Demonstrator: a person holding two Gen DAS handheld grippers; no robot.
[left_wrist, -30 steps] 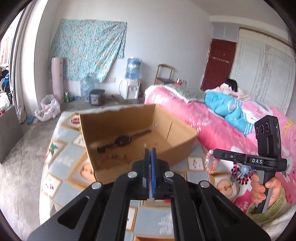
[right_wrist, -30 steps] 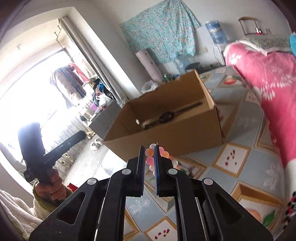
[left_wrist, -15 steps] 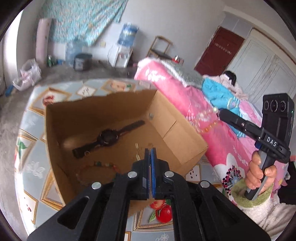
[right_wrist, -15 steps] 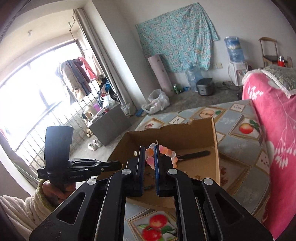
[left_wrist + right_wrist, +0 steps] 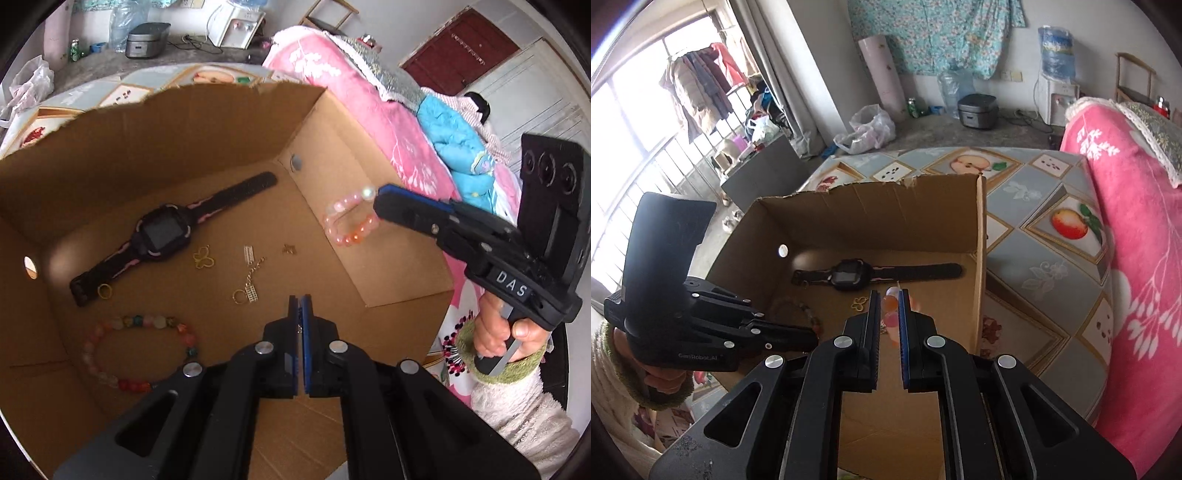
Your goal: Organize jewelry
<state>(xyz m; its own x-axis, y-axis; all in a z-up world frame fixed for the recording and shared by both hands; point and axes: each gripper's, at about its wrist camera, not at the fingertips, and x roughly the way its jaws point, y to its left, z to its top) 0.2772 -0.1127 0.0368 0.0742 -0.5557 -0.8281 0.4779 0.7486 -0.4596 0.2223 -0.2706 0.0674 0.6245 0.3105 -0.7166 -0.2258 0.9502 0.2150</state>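
Observation:
An open cardboard box [image 5: 388, 221] [image 5: 979, 266] holds a black watch [image 5: 162, 232] [image 5: 849, 275], a multicolour bead bracelet [image 5: 136, 350], a gold butterfly charm [image 5: 203, 258], a small yellow ring [image 5: 104, 291] and a chain piece [image 5: 251, 280]. My right gripper [image 5: 889, 295] [image 5: 380, 201] is over the box's right wall. Its jaws have parted a little around a pink bead bracelet [image 5: 349, 221] [image 5: 892, 314] that hangs at its tips. My left gripper [image 5: 300, 299] is shut and empty above the box's near side.
The box stands on a fruit-patterned cloth [image 5: 1034, 229]. A pink blanket [image 5: 1137, 236] lies to the right. A rice cooker [image 5: 979, 110], a water dispenser [image 5: 1056, 74] and bags stand on the floor behind.
Both grippers have moved forward and down over the box. The right gripper's jaws have widened from tightly shut on the pink bracelet to slightly parted.

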